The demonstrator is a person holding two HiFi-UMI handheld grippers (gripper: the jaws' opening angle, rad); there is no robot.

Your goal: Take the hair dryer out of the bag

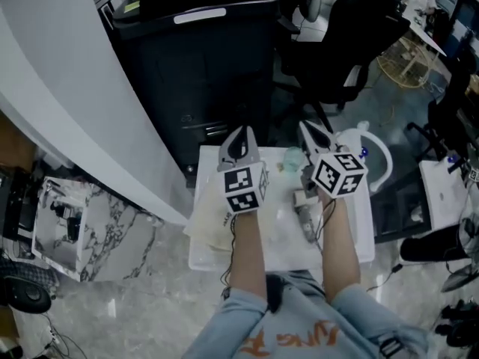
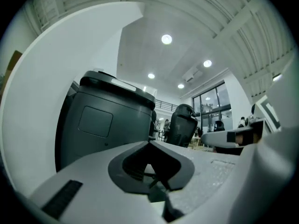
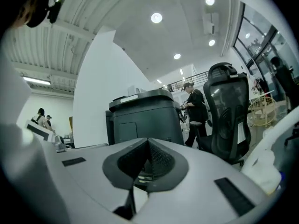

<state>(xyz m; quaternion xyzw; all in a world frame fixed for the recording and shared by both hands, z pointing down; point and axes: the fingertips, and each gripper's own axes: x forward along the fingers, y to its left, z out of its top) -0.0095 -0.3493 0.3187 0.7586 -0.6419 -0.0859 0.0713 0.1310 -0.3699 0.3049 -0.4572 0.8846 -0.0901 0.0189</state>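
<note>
Up over the surface (image 1: 356, 226) with left claw (image 1: 241, 134) and right claw (image 1: 308, 129) both shut, gripping nothing — hair dryer (image 1: 305, 217) apparently down there beside the bag (image 1: 209, 224). Might clip it or shove it off the edge, coming down blind

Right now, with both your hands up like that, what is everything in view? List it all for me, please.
table: one, white, centre of the head view
bag: one, cream, lying on the table's left side
hair dryer, probably: one, grey, on the table's right half
lidded bin: one, black, behind the table
office chair: one, black, right of the bin
marbled box: one, white and grey, at the left
bystander: one, dressed in black, beside the chair
left gripper: one, grey, shut, empty, above the bag
right gripper: one, grey, shut, empty, above the table
forearms: two, blue-sleeved, bottom edge
</note>
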